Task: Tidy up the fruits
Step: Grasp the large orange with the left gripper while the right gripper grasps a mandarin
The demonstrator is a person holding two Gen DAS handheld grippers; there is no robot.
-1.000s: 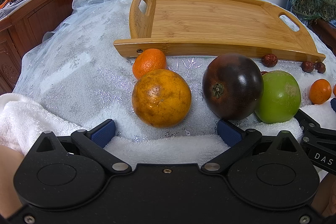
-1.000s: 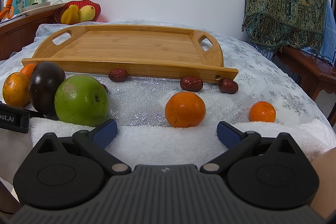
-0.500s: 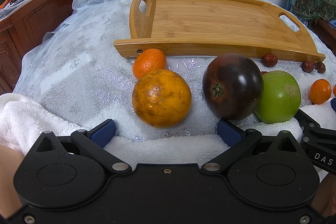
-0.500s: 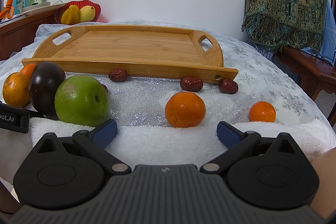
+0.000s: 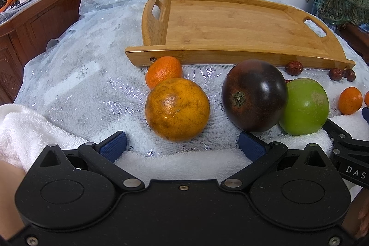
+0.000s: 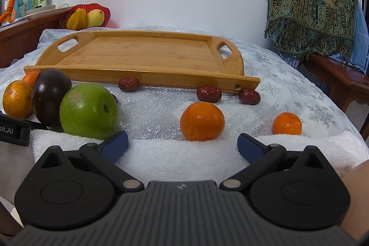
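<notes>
Nothing has moved since the earlier frames: both views match, fruit and grippers in the same places.

Left gripper [image 5: 182, 145]: spread wide, holding nothing, resting low over the white towel [image 5: 180, 163] at the near edge of the tabletop. Right gripper [image 6: 182, 144]: likewise wide apart and empty, on the same towel.

Landmark: bamboo tray [image 5: 230, 24], bare, on the lace tablecloth [image 5: 76, 75]. All fruit lies on the near side of the tray, none in it.
- Large mottled orange [image 5: 177, 109]: near the tray's left front corner, dead ahead of the left gripper and centred between its fingers.
- Small mandarin [image 5: 164, 70]: just behind that orange, close to the tray's front rail.
- Dark purple fruit [image 5: 254, 95] touching green apple [image 5: 305, 106]: in front of the tray's middle, off to the right of the left gripper.
- Mid-size mandarin [image 6: 202, 121]: in front of the tray's right half, straight ahead of the right gripper.
- Smaller mandarin [image 6: 287, 123]: near the tray's right front corner.
- Three red dates [image 6: 208, 93] along the front rail; a fourth seems half hidden behind the apple.

Judgement: task not begun. Each gripper has one round fruit on its axis, so no long axis to align; a straight advance should suffice. The left is nearer its orange. Risk: fruit rolling on the cloth.
</notes>
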